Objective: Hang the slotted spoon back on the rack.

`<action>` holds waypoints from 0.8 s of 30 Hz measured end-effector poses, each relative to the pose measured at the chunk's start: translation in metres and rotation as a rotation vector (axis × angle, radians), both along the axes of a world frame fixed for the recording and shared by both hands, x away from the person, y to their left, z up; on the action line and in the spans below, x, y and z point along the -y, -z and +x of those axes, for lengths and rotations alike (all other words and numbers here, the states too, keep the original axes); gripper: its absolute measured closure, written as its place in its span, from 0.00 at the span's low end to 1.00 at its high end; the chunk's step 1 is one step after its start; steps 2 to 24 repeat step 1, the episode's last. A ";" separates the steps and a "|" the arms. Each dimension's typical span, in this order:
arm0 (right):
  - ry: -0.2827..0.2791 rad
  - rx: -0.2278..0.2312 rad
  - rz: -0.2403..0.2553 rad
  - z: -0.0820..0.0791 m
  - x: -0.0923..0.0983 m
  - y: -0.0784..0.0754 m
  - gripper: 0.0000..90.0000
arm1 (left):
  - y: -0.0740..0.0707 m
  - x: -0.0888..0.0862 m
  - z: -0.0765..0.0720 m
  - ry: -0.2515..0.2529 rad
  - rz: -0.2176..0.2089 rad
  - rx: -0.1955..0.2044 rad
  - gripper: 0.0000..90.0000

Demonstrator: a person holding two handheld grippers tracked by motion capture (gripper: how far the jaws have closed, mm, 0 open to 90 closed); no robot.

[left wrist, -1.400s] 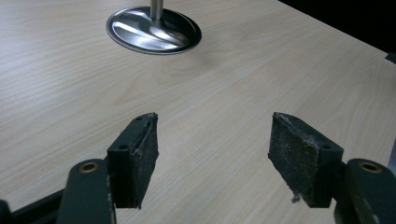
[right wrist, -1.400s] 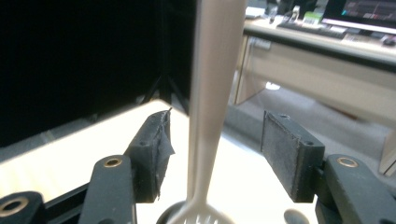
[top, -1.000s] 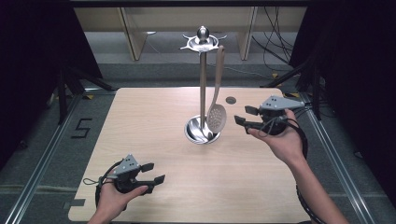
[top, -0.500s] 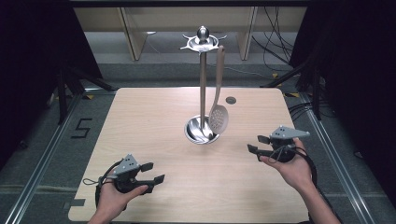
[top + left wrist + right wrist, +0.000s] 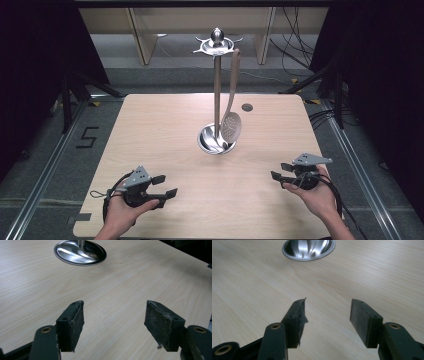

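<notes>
Hanging upright from the steel stand (image 5: 216, 90), the slotted spoon (image 5: 231, 125).

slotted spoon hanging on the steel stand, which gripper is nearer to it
Right, though not by much. The right gripper sits low and right of the slotted wooden-handled spoon; the left gripper is farther, low and left.

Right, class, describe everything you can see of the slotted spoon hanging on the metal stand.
The slotted spoon hangs from the ring at the top of the metal stand, on the right of the pole. Its long handle looks like pale wood and runs almost straight down, leaning slightly. The oval head at the bottom looks like metal, pierced with many small holes, and sits just over the right edge of the stand's shiny round base. Whether the head touches the base cannot be told. Neither tool is near it.
</notes>
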State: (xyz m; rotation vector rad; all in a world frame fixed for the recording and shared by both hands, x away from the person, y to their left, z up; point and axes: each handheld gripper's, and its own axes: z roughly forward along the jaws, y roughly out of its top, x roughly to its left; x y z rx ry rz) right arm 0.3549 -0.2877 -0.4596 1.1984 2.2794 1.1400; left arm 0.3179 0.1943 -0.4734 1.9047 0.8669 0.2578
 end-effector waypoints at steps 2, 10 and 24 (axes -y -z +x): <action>0.022 -0.028 0.022 -0.002 0.000 0.000 0.52 | 0.001 0.000 0.000 0.000 -0.003 -0.001 0.34; 0.022 -0.028 0.022 -0.002 0.000 0.000 0.52 | 0.001 0.000 0.000 0.000 -0.003 -0.001 0.34; 0.022 -0.028 0.022 -0.002 0.000 0.000 0.52 | 0.001 0.000 0.000 0.000 -0.003 -0.001 0.34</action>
